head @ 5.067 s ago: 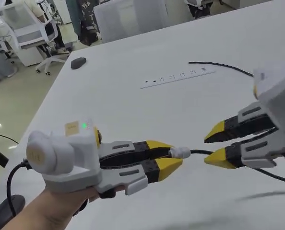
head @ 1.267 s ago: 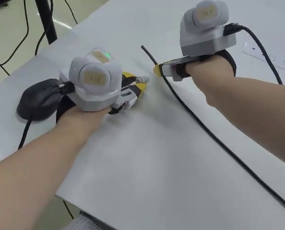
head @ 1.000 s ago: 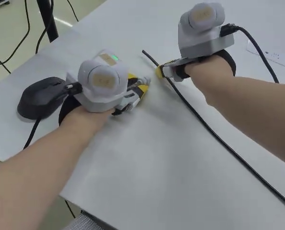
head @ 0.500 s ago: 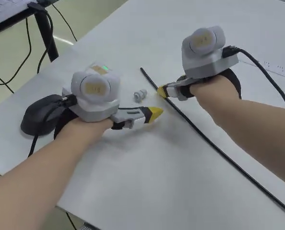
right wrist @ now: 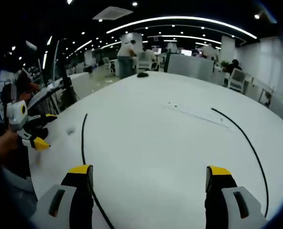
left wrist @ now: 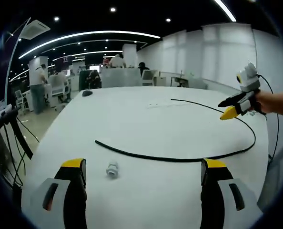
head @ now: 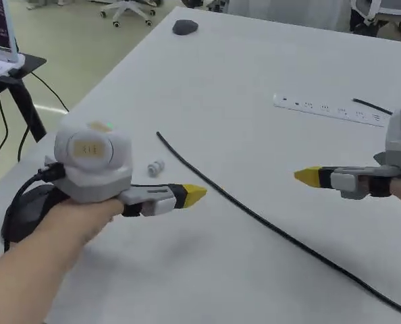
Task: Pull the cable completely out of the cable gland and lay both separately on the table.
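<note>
Cable lies stretched across the white table, free of the small white cable gland, which rests near its end, not touching. Left hand-held gripper and right hand-held gripper hover above, jaws wide apart, holding nothing. Markings on the power strip farther back are too small to read

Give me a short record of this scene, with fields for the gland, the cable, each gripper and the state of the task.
gland: lies on the table, apart from the cable
cable: lies on the table, with no gland on it
left gripper: open, empty, beside the gland
right gripper: open, empty, on the far side of the cable
task: seems done, both parts lie separately
</note>
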`<action>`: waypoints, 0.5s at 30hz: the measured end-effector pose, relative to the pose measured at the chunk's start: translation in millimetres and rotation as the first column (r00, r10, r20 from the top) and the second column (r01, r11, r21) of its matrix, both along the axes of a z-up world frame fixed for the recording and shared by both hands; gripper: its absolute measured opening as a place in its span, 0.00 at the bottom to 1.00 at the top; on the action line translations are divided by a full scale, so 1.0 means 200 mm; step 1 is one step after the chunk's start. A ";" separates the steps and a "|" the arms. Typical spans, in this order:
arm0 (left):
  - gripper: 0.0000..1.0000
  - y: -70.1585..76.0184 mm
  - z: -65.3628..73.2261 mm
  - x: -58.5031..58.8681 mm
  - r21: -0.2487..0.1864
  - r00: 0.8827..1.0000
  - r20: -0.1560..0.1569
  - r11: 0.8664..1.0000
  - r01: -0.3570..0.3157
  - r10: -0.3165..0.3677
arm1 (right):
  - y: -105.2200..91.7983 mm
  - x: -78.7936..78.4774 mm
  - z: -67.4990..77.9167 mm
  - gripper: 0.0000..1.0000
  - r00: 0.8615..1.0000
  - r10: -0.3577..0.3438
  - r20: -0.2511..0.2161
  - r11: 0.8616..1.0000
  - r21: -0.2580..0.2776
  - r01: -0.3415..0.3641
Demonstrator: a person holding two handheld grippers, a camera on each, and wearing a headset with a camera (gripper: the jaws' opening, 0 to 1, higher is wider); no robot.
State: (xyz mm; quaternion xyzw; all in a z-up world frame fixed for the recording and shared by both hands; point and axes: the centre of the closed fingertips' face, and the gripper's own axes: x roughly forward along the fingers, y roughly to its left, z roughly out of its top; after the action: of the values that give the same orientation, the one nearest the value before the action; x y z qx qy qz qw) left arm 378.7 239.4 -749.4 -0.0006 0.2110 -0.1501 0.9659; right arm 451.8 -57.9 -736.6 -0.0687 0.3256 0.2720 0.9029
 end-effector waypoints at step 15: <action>1.00 -0.07 0.05 -0.10 0.083 0.995 -0.070 0.995 -0.060 0.066 | -0.65 -0.42 0.01 0.99 0.992 -0.126 -0.031 0.991 -0.039 0.125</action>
State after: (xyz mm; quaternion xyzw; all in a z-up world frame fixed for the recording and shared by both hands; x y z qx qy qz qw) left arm 359.2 225.3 -738.9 0.0265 0.2518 -0.1108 0.9611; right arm 367.7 -187.3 -734.7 -0.0603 0.3495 0.2097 0.9112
